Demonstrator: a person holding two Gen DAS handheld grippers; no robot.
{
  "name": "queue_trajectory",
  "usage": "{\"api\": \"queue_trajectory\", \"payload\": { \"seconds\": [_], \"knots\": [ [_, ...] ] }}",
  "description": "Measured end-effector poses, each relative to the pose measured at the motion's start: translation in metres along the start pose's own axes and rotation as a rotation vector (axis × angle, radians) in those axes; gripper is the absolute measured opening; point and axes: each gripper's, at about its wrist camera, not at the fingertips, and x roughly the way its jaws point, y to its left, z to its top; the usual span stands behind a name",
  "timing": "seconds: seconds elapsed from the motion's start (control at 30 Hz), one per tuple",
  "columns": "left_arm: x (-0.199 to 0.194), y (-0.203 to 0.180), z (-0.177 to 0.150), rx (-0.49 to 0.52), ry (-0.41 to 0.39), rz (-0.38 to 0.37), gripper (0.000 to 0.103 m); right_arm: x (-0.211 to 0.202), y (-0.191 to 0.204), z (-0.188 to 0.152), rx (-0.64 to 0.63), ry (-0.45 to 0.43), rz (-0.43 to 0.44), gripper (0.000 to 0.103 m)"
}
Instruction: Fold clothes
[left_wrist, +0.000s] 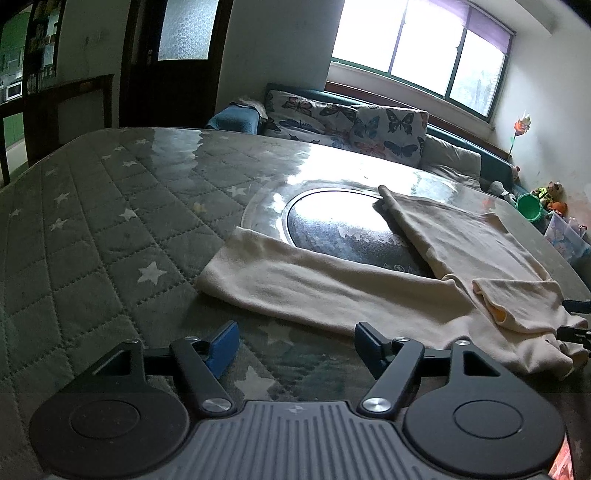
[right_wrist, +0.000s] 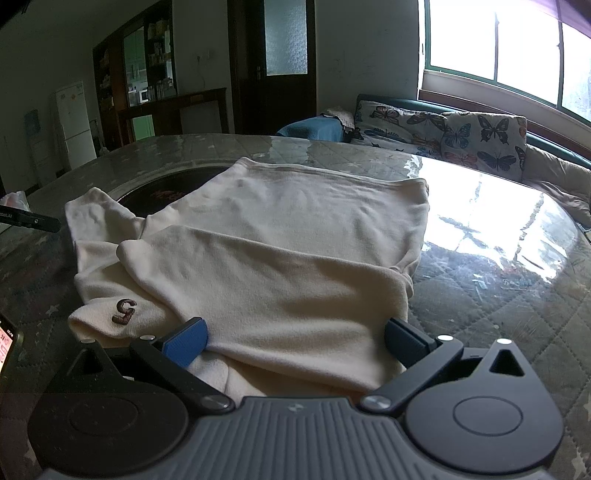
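Note:
A cream long-sleeved top (left_wrist: 332, 291) lies flat on the quilted star-pattern table (left_wrist: 92, 221). One sleeve (left_wrist: 280, 280) stretches left, just beyond my left gripper (left_wrist: 295, 336), which is open with only table cover between its blue pads. In the right wrist view the top (right_wrist: 295, 206) has its other sleeve folded across the body, and a brown "5" patch (right_wrist: 125, 311) shows near the collar. My right gripper (right_wrist: 295, 332) stands wide open around the near folded edge, with cloth lying between its fingers. Its tips (left_wrist: 576, 321) show at the top's right end.
A round dark glass inset (left_wrist: 332, 218) sits in the table's middle, partly under the top. Behind the table is a sofa with butterfly cushions (left_wrist: 369, 125). A green bucket (left_wrist: 529, 211) and toys lie on the floor at right. The table's far right (right_wrist: 498, 229) is glossy.

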Motion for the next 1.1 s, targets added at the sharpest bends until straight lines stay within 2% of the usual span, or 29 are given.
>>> {"api": "queue_trajectory", "payload": {
  "seconds": [0.2, 0.6, 0.73, 0.9, 1.0, 1.1],
  "knots": [
    [0.001, -0.001, 0.001, -0.01, -0.004, 0.003, 0.072, 0.0, 0.0, 0.0, -0.002, 0.0, -0.001, 0.103],
    [0.005, -0.005, 0.007, -0.05, -0.022, -0.003, 0.062, 0.0, 0.0, 0.0, -0.006, 0.002, -0.003, 0.103],
    [0.006, 0.0, 0.01, -0.1, -0.039, 0.023, 0.062, 0.001, 0.0, 0.0, -0.006, 0.002, -0.003, 0.103],
    [0.017, 0.012, 0.019, -0.199, -0.044, 0.073, 0.045, 0.001, 0.001, 0.0, -0.007, 0.002, -0.004, 0.103],
    [0.019, 0.013, 0.021, -0.244, -0.041, 0.128, 0.04, 0.001, 0.001, 0.0, -0.008, 0.003, -0.005, 0.103],
    [0.015, 0.013, 0.02, -0.273, -0.051, 0.18, 0.04, 0.001, 0.001, 0.0, -0.008, 0.003, -0.004, 0.103]
  ]
}}
